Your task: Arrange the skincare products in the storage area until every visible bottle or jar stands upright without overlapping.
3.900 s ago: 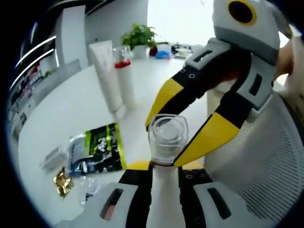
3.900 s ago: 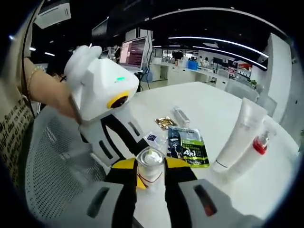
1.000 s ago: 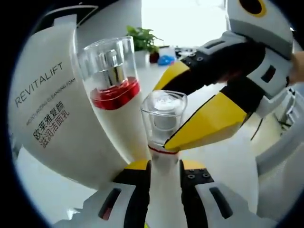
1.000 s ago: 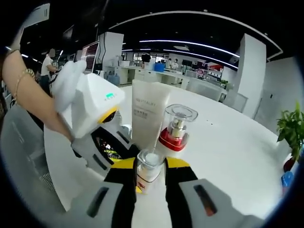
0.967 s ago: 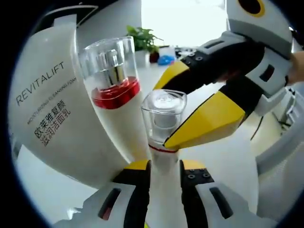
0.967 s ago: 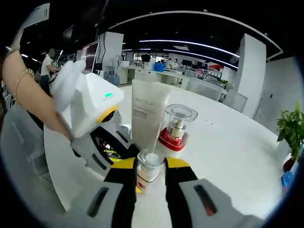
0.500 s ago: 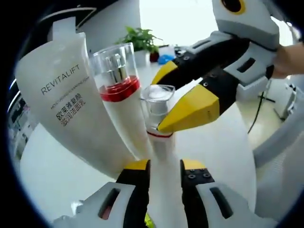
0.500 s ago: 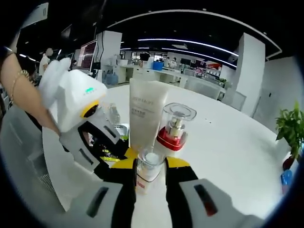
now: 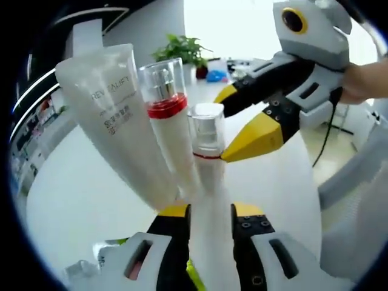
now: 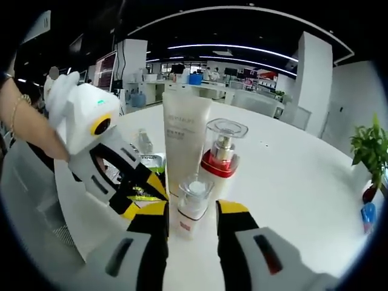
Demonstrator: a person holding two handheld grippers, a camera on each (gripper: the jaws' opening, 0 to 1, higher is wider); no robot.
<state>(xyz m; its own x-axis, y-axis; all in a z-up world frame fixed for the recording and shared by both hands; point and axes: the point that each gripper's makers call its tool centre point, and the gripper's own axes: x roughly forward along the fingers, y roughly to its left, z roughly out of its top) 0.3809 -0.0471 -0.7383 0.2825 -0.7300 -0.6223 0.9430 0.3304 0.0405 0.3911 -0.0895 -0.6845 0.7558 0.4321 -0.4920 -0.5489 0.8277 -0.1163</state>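
Since 0.5 s ago both tongs have spread off the small bottle [image 10: 193,207], which stands upright on the table [image 10: 291,182]. Right tongs [image 10: 192,213]: open, jaws flank it, apart. Left tongs [image 9: 209,213]: open, bottle between the jaws; contact cannot be told. Count: three upright products in a tight cluster, namely small bottle, red-collared pump bottle [image 10: 222,157] and white tube [image 10: 183,137]. Sachets [image 10: 144,182] lie on the table behind the left tongs. Potted plant [image 10: 367,156] at far edge
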